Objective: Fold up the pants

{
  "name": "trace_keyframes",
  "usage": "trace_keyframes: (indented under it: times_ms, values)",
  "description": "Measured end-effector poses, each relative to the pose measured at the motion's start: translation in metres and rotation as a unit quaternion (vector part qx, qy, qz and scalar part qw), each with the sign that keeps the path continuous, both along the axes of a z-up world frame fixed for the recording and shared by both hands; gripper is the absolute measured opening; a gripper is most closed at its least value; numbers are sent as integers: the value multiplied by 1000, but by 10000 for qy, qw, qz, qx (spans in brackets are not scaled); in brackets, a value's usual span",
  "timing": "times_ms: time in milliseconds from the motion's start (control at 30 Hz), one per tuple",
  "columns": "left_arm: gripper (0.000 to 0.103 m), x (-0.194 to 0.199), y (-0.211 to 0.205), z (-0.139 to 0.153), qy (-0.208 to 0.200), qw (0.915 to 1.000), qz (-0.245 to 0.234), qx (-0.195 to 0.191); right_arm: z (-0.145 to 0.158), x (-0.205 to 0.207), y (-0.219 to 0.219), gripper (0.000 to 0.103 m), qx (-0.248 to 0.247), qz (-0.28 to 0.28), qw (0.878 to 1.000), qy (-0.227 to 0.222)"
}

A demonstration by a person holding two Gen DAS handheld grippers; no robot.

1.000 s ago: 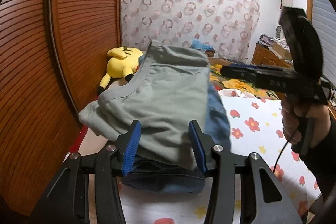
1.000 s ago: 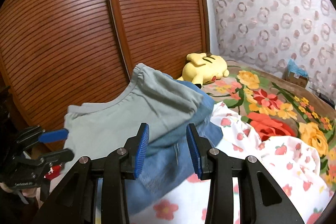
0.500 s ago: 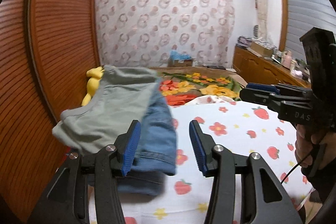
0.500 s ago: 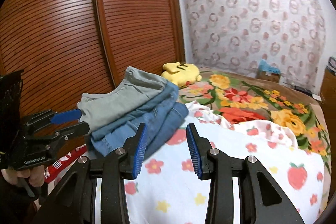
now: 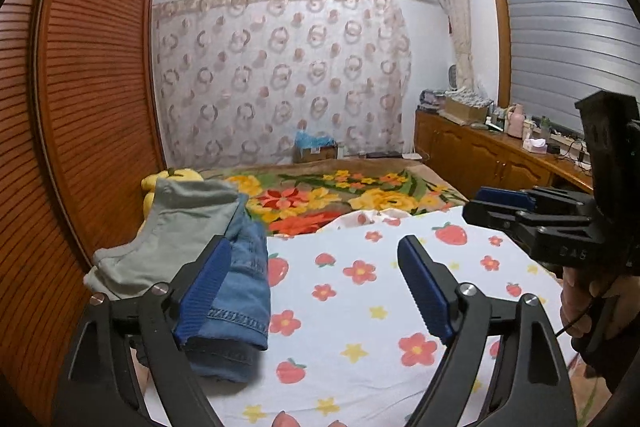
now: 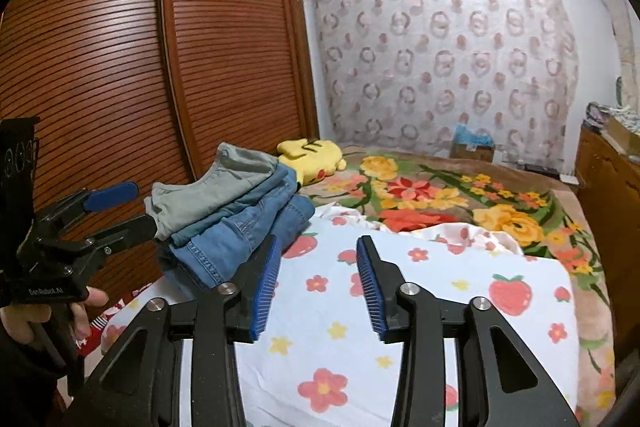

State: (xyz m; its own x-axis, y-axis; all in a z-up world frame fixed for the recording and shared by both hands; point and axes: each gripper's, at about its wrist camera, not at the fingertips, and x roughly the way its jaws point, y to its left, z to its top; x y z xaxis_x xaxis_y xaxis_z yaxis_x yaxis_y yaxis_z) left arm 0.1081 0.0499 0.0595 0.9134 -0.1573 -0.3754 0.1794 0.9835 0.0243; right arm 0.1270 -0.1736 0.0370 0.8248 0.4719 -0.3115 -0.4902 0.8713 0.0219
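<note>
Bedroom: strawberry-print sheet (image 5: 360, 311) on bed, folded pants (image 6: 240, 215) beside wardrobe (image 6: 160, 67).

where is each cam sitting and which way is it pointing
Left wrist view: sits on the left claw, looking along its open fingers across the strawberry sheet toward the curtain; the right claw and the hand holding it show at right.
Right wrist view: sits on the right claw, facing the wardrobe and curtain; the left claw and its hand show at left.
Shared: folded pants stack, yellow plush, floral blanket.
</note>
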Motion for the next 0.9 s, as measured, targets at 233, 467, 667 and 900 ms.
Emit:
trace_keyframes:
  times_ms: [233,467,667,900]
  values:
    - [86,-18,-26,7,-41,9997,-215,130,3,-43,-11,48,73,-364,9991,-205]
    - [86,-33,-48,3,83,9997,-234,82,4,-96,-17,64,230,-821,9952,-479]
    - [86,-50,-59,5,0,9995,-312,-93,5,-131,-18,65,171,-1372,9890,-535]
    - [86,-60,-71,8,-26,9997,-236,-6,9,-152,-4,65,164,-1656,9846,-528]
